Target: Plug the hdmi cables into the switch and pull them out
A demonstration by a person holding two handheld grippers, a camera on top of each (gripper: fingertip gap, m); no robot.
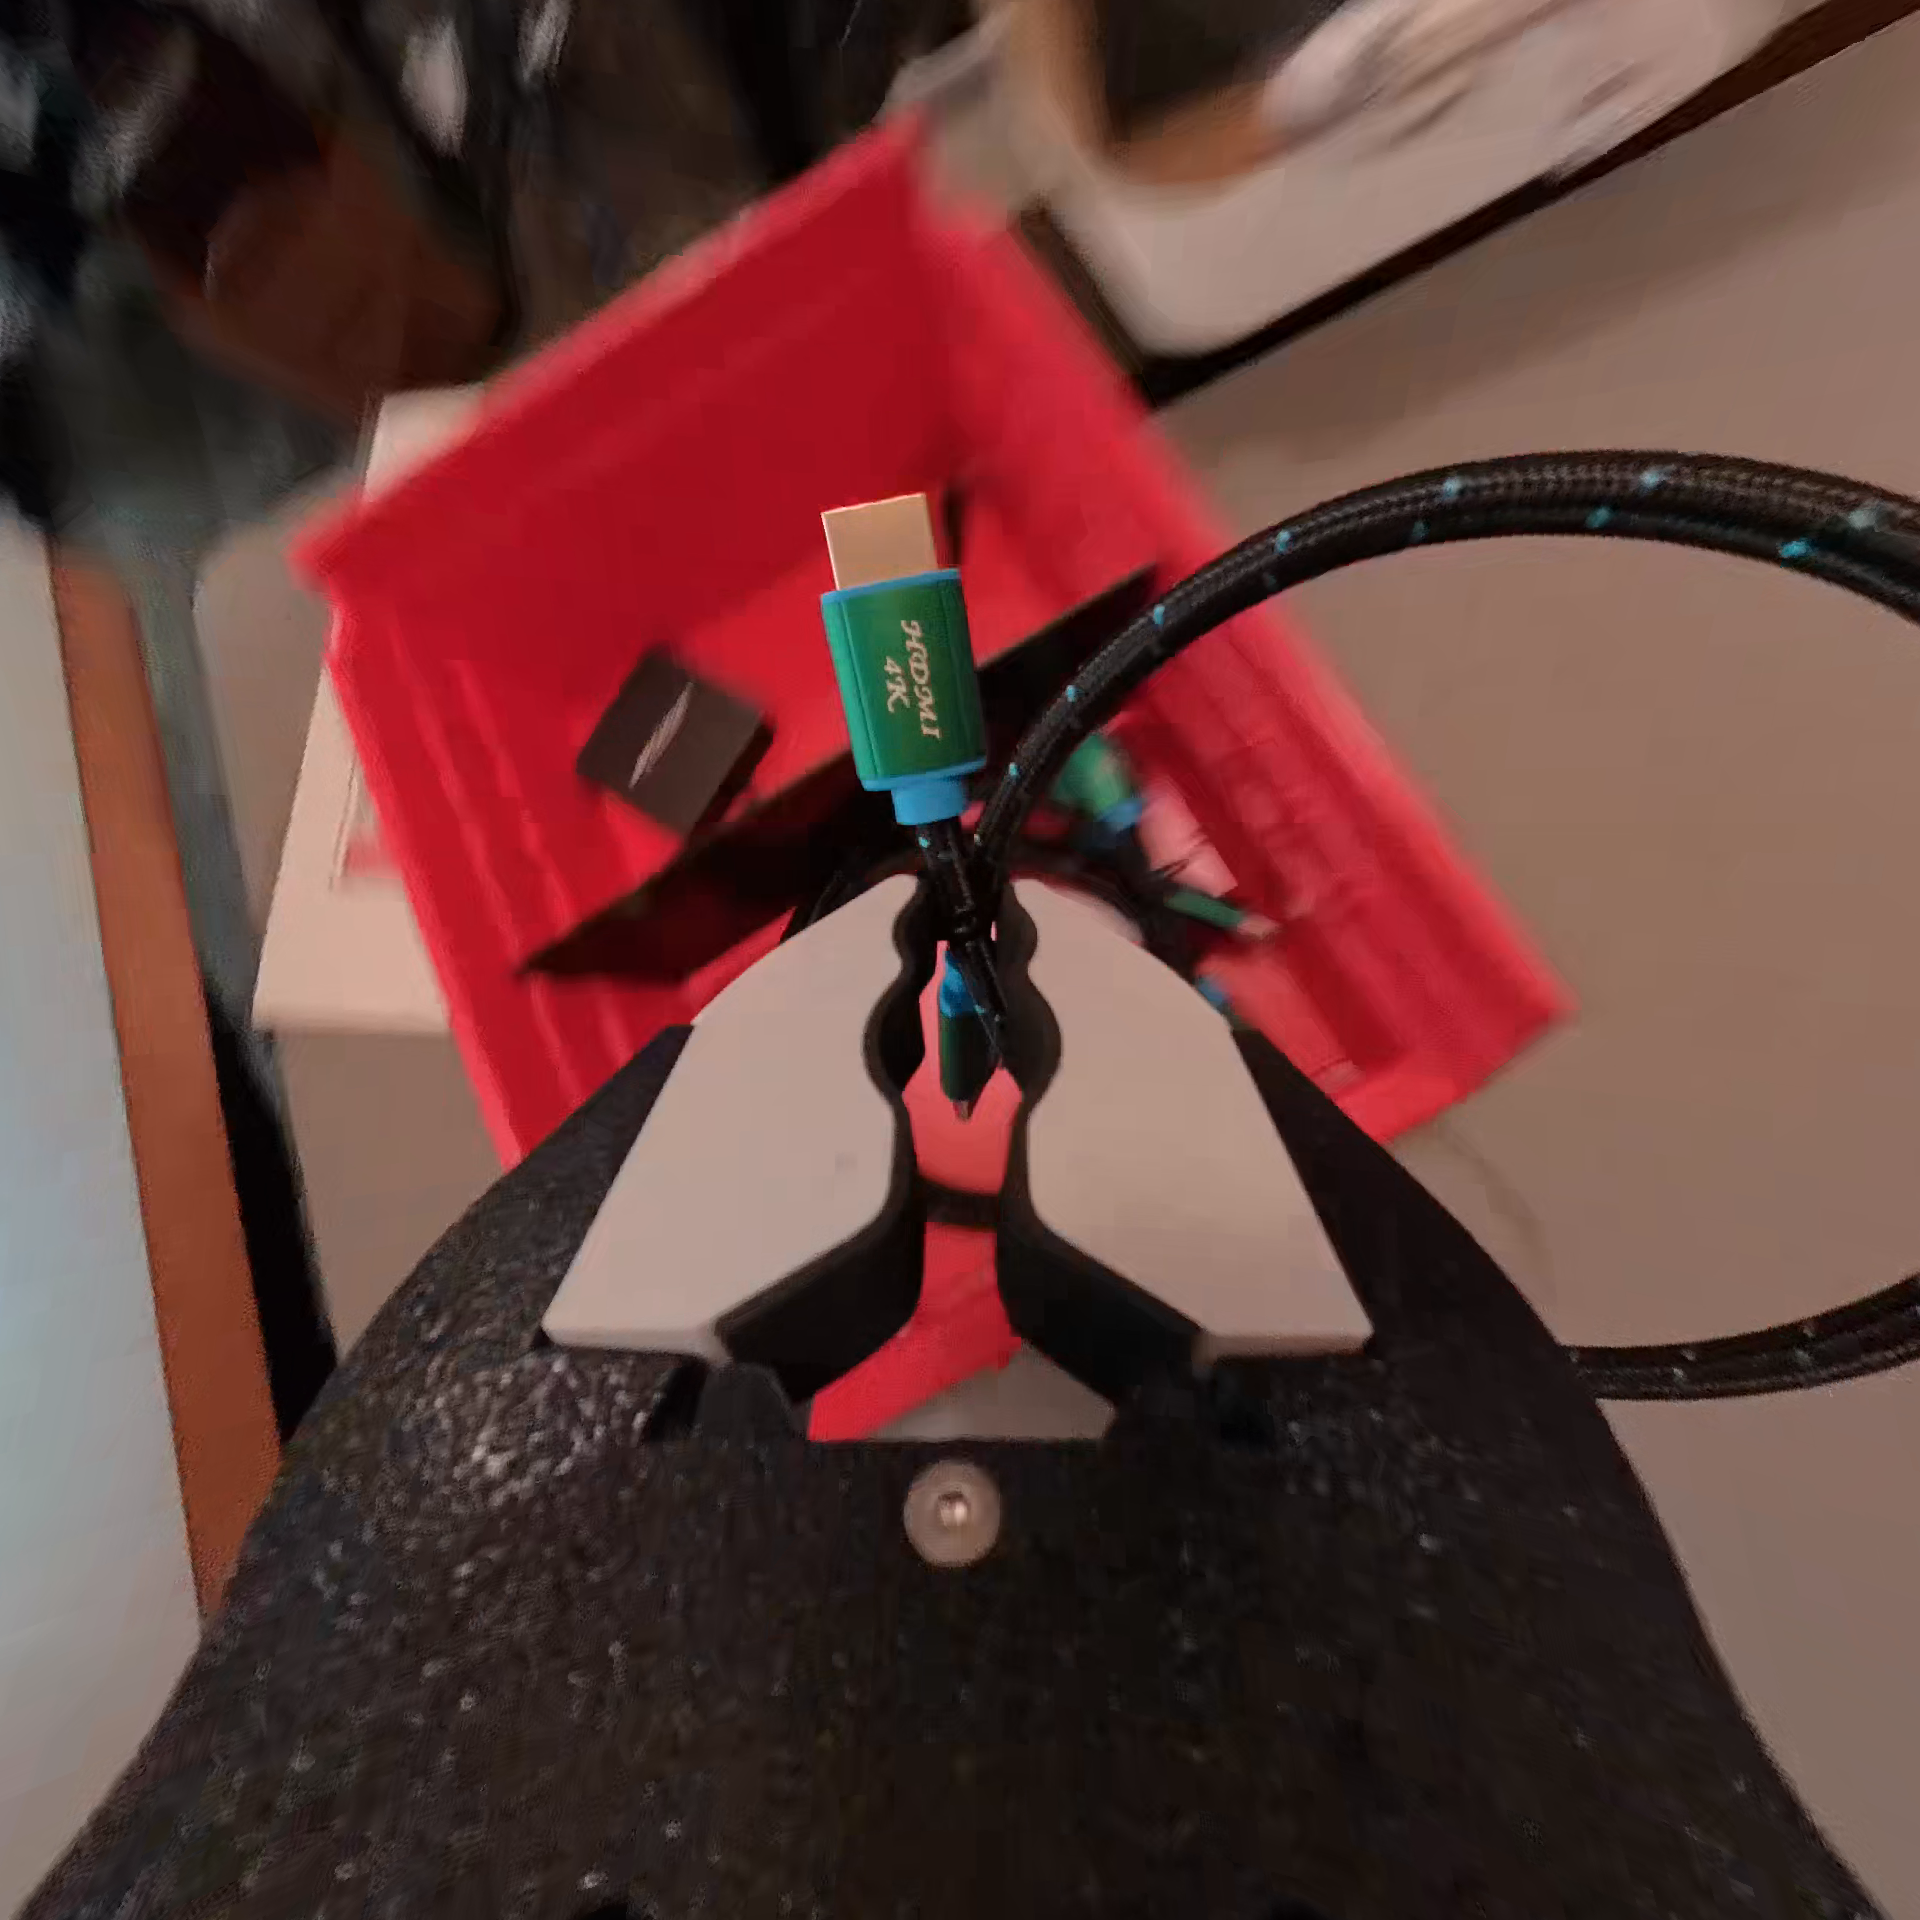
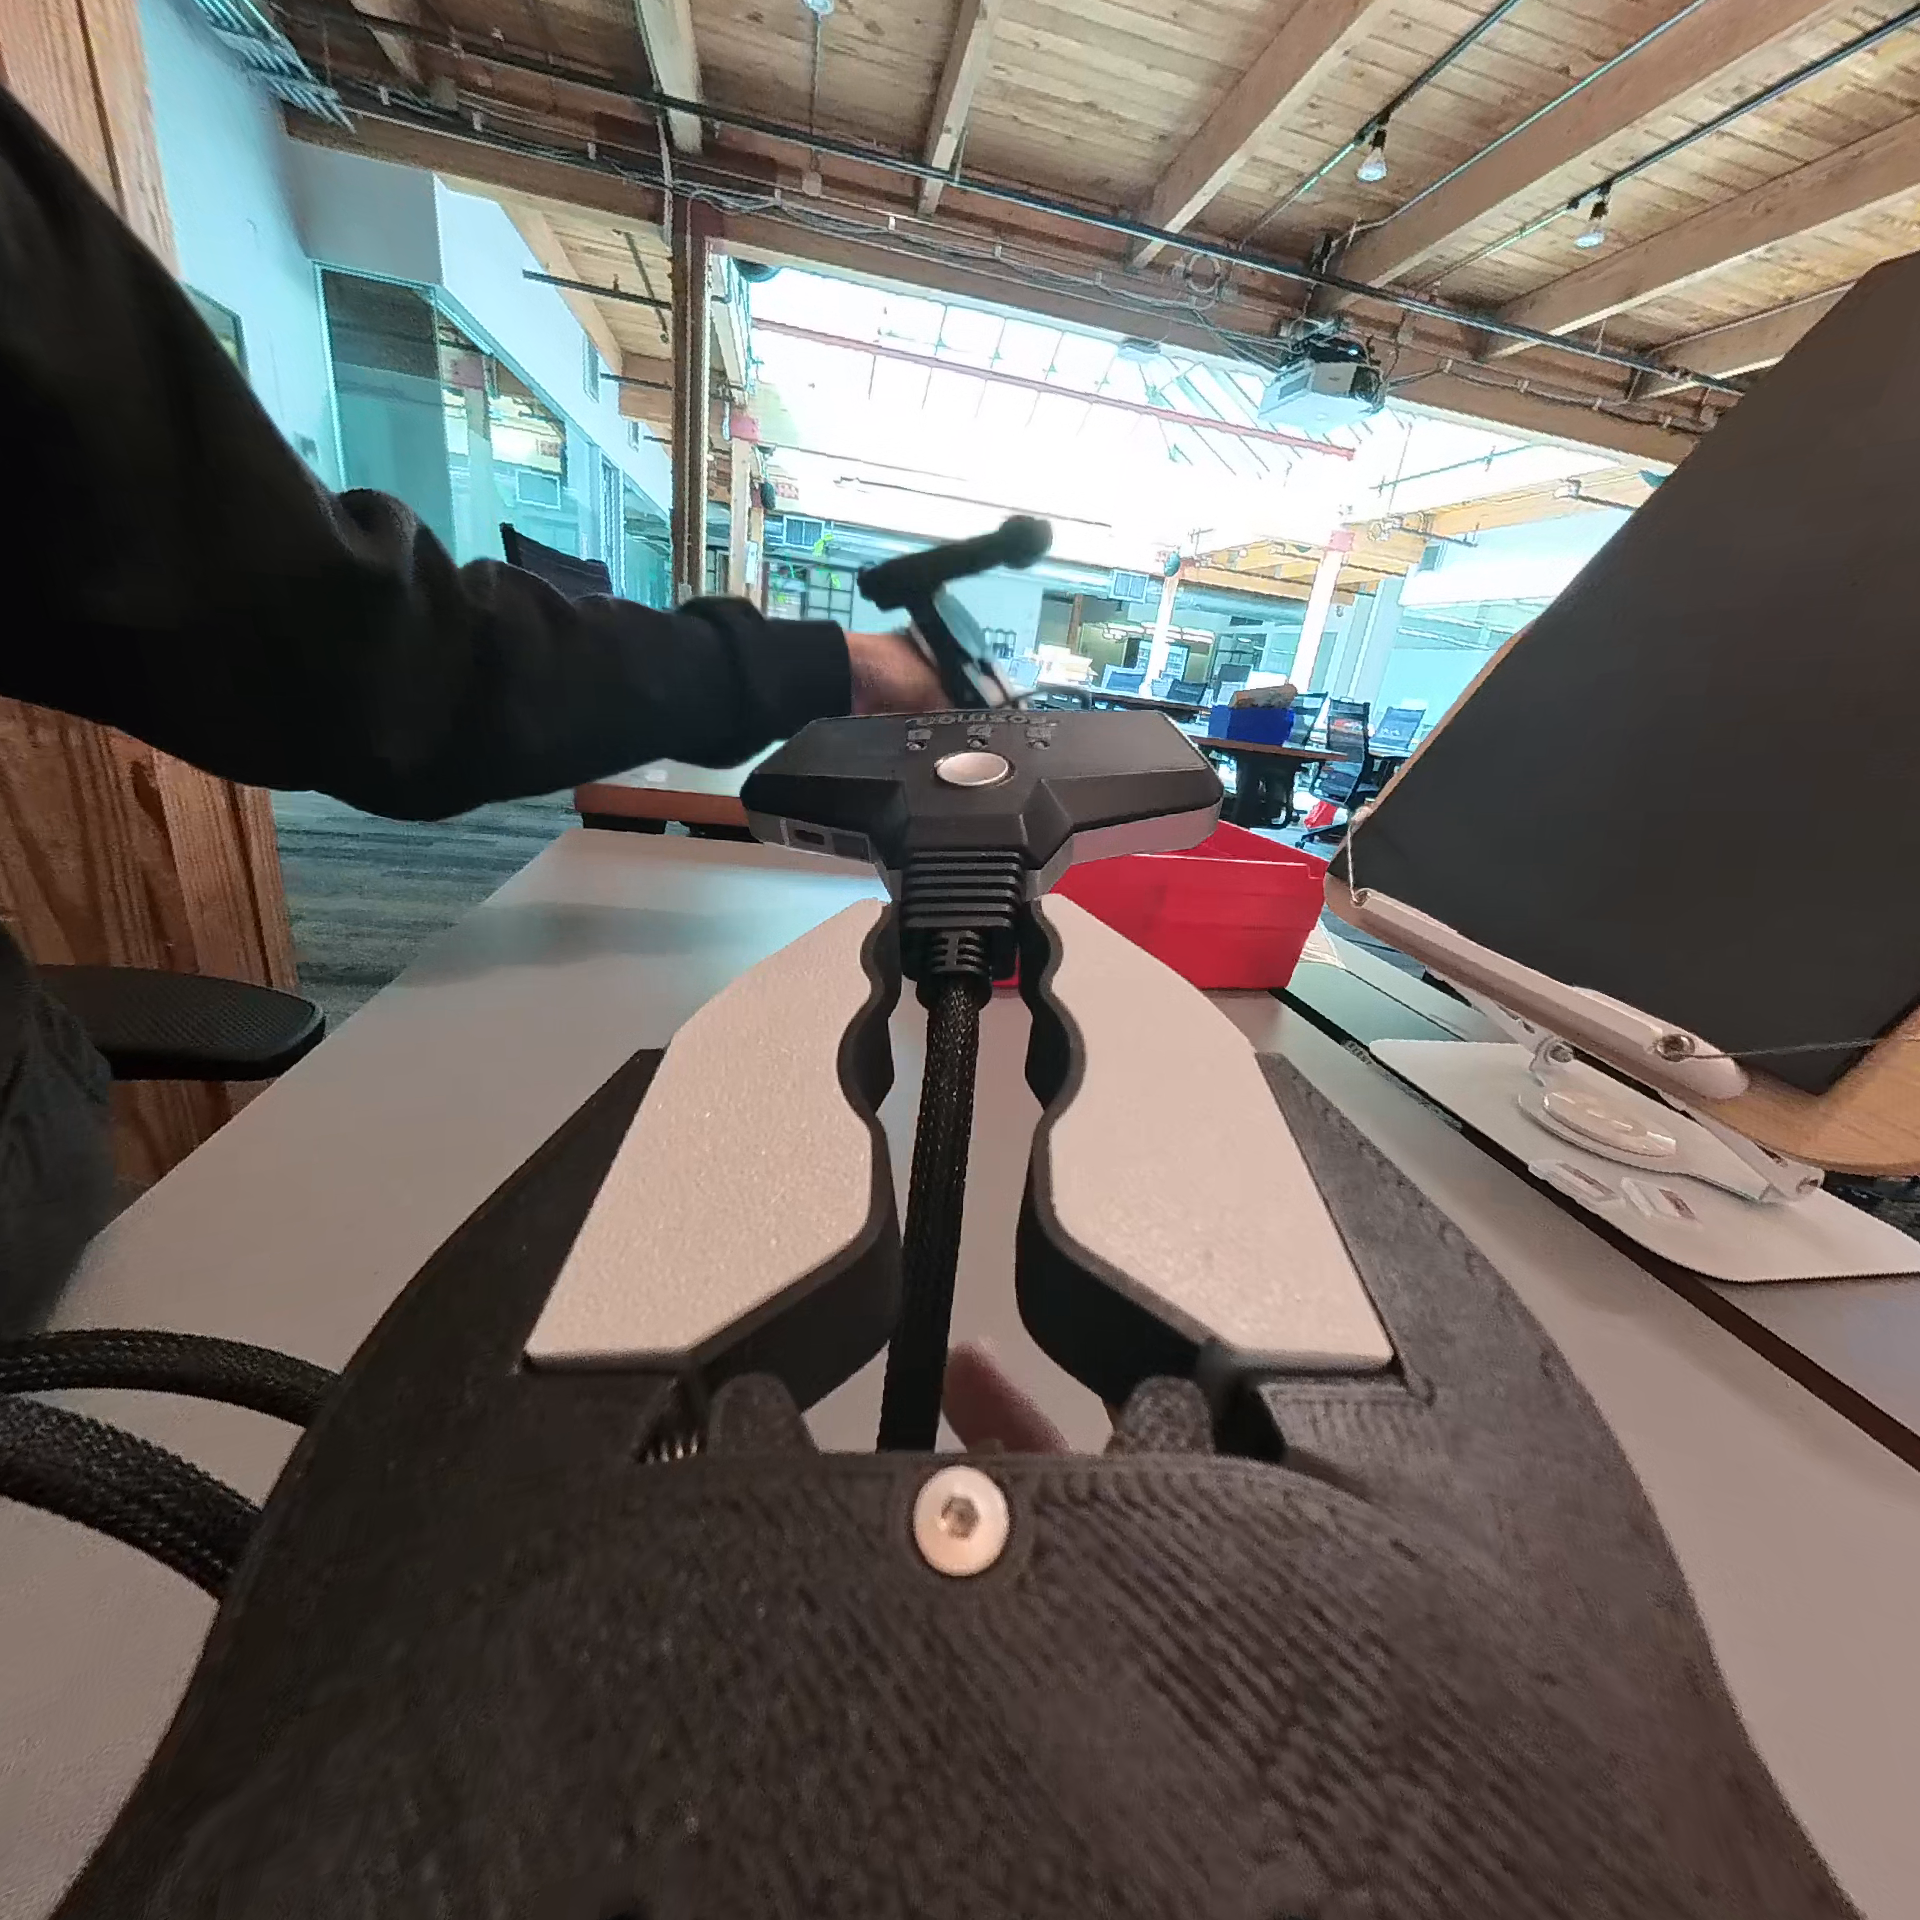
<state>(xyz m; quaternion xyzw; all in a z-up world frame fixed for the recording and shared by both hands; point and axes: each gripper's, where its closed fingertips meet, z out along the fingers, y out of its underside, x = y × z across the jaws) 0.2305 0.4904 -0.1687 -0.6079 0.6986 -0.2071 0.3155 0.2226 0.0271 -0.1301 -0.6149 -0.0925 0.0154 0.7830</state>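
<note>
Pinching a braided black cable (image 1: pixel 961 904) just behind its green plug (image 1: pixel 902 681), our left gripper (image 1: pixel 961 925) holds the gold tip upright above a red bin (image 1: pixel 727 540), where more green-ended cables (image 1: pixel 1117 821) lie blurred. On the pale surface (image 2: pixel 436 1049), our right gripper (image 2: pixel 956 935) has its fingers (image 2: pixel 758 1122) pressed around the ribbed neck of the black switch (image 2: pixel 982 779), its cord running back between them.
</note>
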